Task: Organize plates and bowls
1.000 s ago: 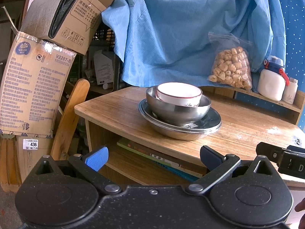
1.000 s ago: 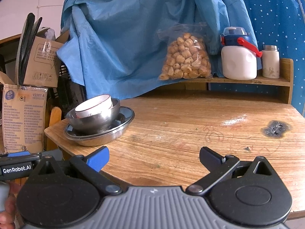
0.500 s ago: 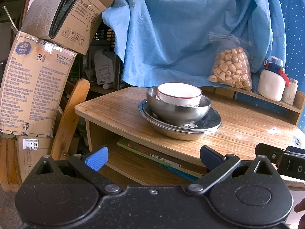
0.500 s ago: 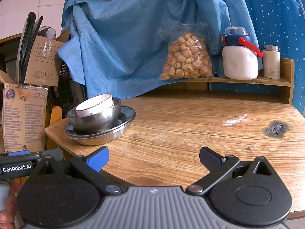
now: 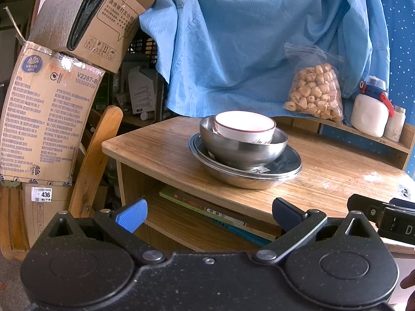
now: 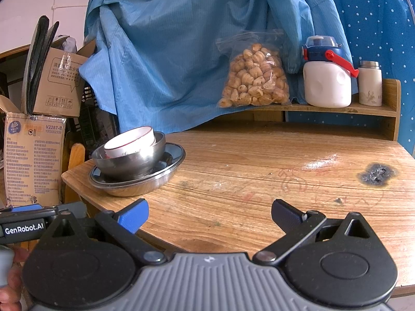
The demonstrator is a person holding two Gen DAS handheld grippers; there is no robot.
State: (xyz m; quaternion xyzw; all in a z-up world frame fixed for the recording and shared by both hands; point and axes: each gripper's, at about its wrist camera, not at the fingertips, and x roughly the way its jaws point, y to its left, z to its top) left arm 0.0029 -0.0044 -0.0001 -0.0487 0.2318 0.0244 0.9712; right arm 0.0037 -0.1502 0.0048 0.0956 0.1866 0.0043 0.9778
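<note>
A white ceramic bowl with a red rim (image 5: pixel 245 127) (image 6: pixel 131 141) sits tilted inside a steel bowl (image 5: pixel 243 149) (image 6: pixel 132 160), which rests on stacked steel plates (image 5: pixel 249 176) (image 6: pixel 140 184) near the left corner of the wooden table (image 6: pixel 259 181). My left gripper (image 5: pixel 207 213) is open, held short of the table's front edge with nothing between its fingers. My right gripper (image 6: pixel 208 215) is open too, low over the table's near edge, to the right of the stack and empty.
A bag of dried snacks (image 6: pixel 255 77), a white bottle with a red strap (image 6: pixel 326 77) and a small flask (image 6: pixel 369 83) stand on the back shelf. Blue cloth hangs behind. Cardboard boxes (image 5: pixel 49 108) and a wooden chair back (image 5: pixel 96 160) stand left of the table. Books (image 5: pixel 215 215) lie under the tabletop.
Both grippers have drifted only slightly; the stack looks a touch nearer in the right wrist view. Nothing was gripped or let go.
</note>
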